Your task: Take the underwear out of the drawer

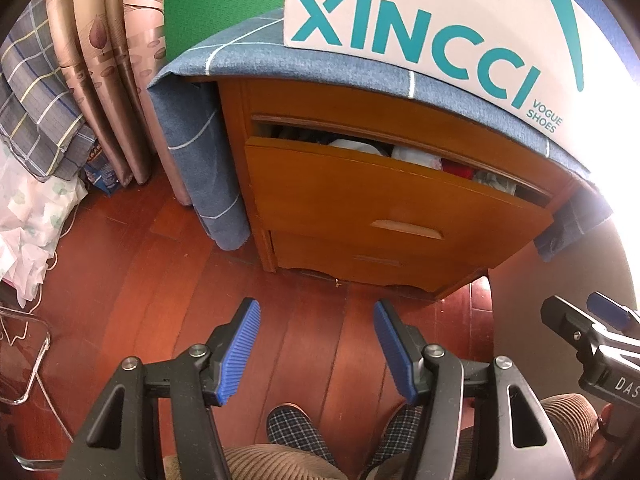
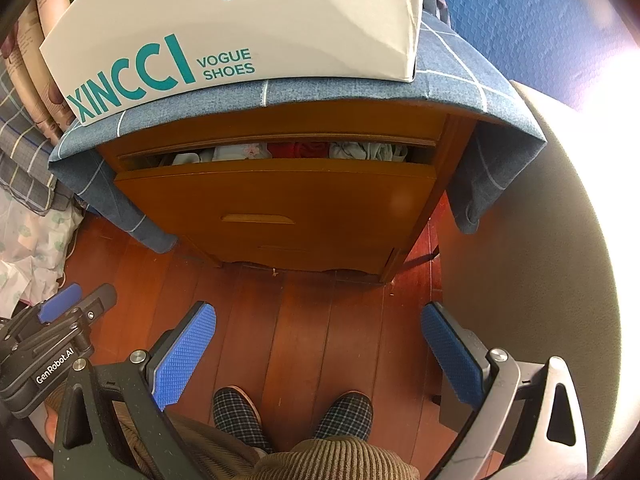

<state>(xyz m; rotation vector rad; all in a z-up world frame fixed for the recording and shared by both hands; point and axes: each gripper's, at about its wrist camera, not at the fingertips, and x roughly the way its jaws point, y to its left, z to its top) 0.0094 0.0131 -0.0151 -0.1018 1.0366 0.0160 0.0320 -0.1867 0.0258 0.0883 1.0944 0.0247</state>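
**Both grippers open and empty in front of a partly open drawer**

At nine o'clock in the left wrist view, a plaid cloth [image 1: 38, 108] hangs beside patterned curtains [image 1: 108, 60], with a clear plastic container [image 1: 24, 364] on the wooden floor [image 1: 132, 280] at about eight o'clock. The left gripper [image 1: 316, 350] sits at six o'clock, its blue pads [image 1: 238, 356] standing apart with only floor between them; it holds nothing. Below it are the person's checked slippers [image 1: 294, 428] and corduroy trousers.

At the centre stands a wooden bedside cabinet [image 1: 236, 168] draped with a blue checked cloth [image 1: 248, 54]. A white shoe box [image 1: 420, 12] rests on the cloth at twelve o'clock. The top drawer [image 1: 380, 196] is pulled out a little, and the underwear [image 2: 256, 151] lies bunched in the gap: pale pieces toward the left, a red piece [image 2: 298, 149] in the middle, light grey-green fabric toward the right. Which folds belong to which garment is hard to tell through the narrow gap. A second drawer [image 1: 376, 260] below is closed.

In the right wrist view, the right gripper [image 2: 318, 354] at six o'clock has its blue pads [image 2: 182, 354] spread wide, nothing between them. Both grippers are well apart from the drawer. A pale rounded surface [image 2: 532, 240] fills three o'clock.
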